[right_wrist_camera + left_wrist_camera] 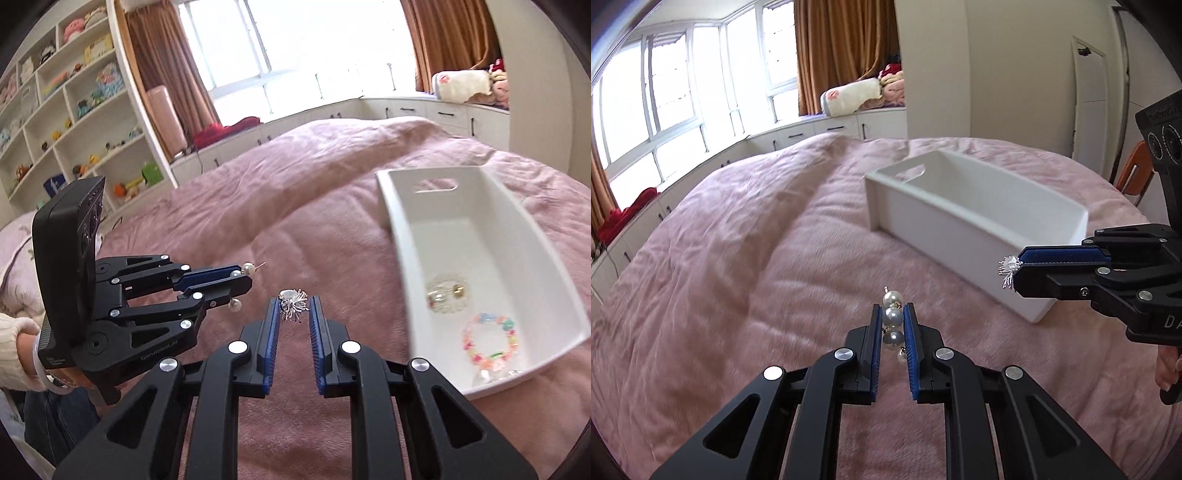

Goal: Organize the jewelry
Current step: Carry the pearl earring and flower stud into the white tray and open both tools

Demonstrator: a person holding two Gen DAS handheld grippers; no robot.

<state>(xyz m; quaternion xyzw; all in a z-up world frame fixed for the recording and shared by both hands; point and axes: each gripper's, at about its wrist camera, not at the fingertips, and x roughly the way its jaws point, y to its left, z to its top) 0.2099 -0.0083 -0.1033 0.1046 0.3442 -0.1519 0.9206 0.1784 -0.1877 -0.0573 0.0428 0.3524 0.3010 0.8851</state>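
Note:
My left gripper [893, 311] is shut on a pearl earring [894, 317], held above the pink bedspread [738, 258]; it also shows in the right wrist view [246, 274] with the pearl earring [248, 268] at its tip. My right gripper [293, 303] is shut on a silver brooch [292, 303] with thin spikes; it shows in the left wrist view [1015, 266] with the silver brooch [1007, 270], just in front of the white tray [960, 218]. The white tray [406, 236] lies to the right and holds a clear bead bracelet [446, 293] and a pastel bead bracelet [489, 343].
Both grippers hover over the bed, left of the tray. White cabinets [406, 109] run under the window behind the bed. Shelves with toys [74, 122] stand at the far left. An orange chair [1134, 173] is past the bed's right edge.

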